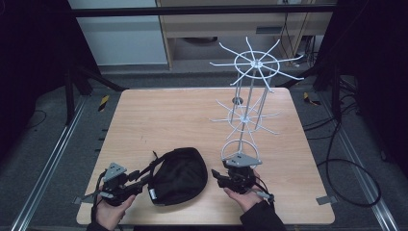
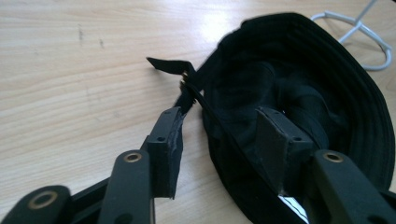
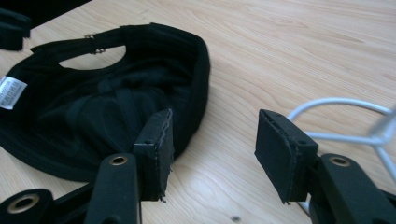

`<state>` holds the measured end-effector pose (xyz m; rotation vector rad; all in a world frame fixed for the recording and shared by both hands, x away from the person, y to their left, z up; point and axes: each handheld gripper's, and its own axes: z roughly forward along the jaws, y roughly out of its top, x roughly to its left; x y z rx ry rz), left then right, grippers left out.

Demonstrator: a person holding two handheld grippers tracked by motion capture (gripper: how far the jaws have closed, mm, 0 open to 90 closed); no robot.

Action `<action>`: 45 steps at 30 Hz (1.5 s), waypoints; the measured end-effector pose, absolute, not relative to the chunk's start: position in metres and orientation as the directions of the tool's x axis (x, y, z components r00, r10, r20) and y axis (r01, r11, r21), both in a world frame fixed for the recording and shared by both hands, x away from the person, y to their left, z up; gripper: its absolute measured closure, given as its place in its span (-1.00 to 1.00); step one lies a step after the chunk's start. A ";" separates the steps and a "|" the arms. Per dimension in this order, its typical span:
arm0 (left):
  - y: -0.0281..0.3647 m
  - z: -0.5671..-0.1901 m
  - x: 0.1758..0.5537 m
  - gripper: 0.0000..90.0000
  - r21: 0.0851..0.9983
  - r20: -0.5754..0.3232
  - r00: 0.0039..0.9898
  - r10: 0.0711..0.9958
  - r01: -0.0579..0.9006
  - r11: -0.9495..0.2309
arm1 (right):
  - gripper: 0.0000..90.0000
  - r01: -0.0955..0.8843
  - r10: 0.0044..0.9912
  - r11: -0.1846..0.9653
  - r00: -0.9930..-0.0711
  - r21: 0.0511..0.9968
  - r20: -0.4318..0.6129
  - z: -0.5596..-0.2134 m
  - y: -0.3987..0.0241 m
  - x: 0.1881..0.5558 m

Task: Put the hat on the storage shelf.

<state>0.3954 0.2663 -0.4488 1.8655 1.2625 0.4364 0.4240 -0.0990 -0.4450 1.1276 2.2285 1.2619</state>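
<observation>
White wire rack blocks table's right side.

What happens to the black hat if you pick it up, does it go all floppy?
Probably floppy: the hat is soft cloth, lying upside down with its crown sagging inward. Likely light. Its loose strap would probably dangle.

A cap lies upside down on the table at its near edge, a little left of centre. A wire rack stands on the table right of the cap and farther back, its base ring just beside the cap. The left gripper sits at the cap's left side, jaws apart around its strap. The right gripper sits right of the cap, near the rack's base.
</observation>
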 end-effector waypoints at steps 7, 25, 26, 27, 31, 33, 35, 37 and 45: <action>0.259 -0.453 0.395 0.24 0.759 -0.146 0.451 0.880 0.622 -0.193 | 0.09 0.487 0.759 0.303 -0.643 0.819 0.102 -0.450 -0.078 0.435; 0.253 -0.467 0.401 0.52 0.682 -0.155 0.431 0.889 0.697 -0.219 | 0.34 0.547 0.755 0.358 -0.646 0.756 0.110 -0.484 -0.056 0.449; 0.252 -0.468 0.401 0.52 0.679 -0.150 0.425 0.893 0.701 -0.219 | 0.39 0.550 0.753 0.358 -0.648 0.755 0.115 -0.484 -0.056 0.449; 0.252 -0.469 0.402 0.53 0.674 -0.147 0.419 0.896 0.705 -0.219 | 0.41 0.560 0.753 0.351 -0.645 0.751 0.129 -0.484 -0.056 0.449; 0.251 -0.471 0.405 0.62 0.660 -0.134 0.407 0.904 0.717 -0.225 | 0.58 0.568 0.750 0.350 -0.646 0.745 0.140 -0.486 -0.056 0.451; 0.251 -0.472 0.407 0.66 0.654 -0.147 0.401 0.904 0.725 -0.216 | 0.78 0.559 0.746 0.343 -0.650 0.755 0.142 -0.485 -0.057 0.449; 0.251 -0.472 0.407 0.69 0.655 -0.146 0.404 0.903 0.724 -0.218 | 0.81 0.549 0.743 0.341 -0.655 0.763 0.140 -0.484 -0.057 0.449; 0.248 -0.472 0.408 0.75 0.661 -0.143 0.409 0.901 0.717 -0.220 | 0.85 0.506 0.735 0.333 -0.668 0.796 0.117 -0.476 -0.058 0.444; 0.236 -0.473 0.424 0.82 0.689 -0.104 0.403 0.909 0.688 -0.226 | 0.86 0.338 0.689 0.312 -0.724 0.888 0.033 -0.448 -0.061 0.431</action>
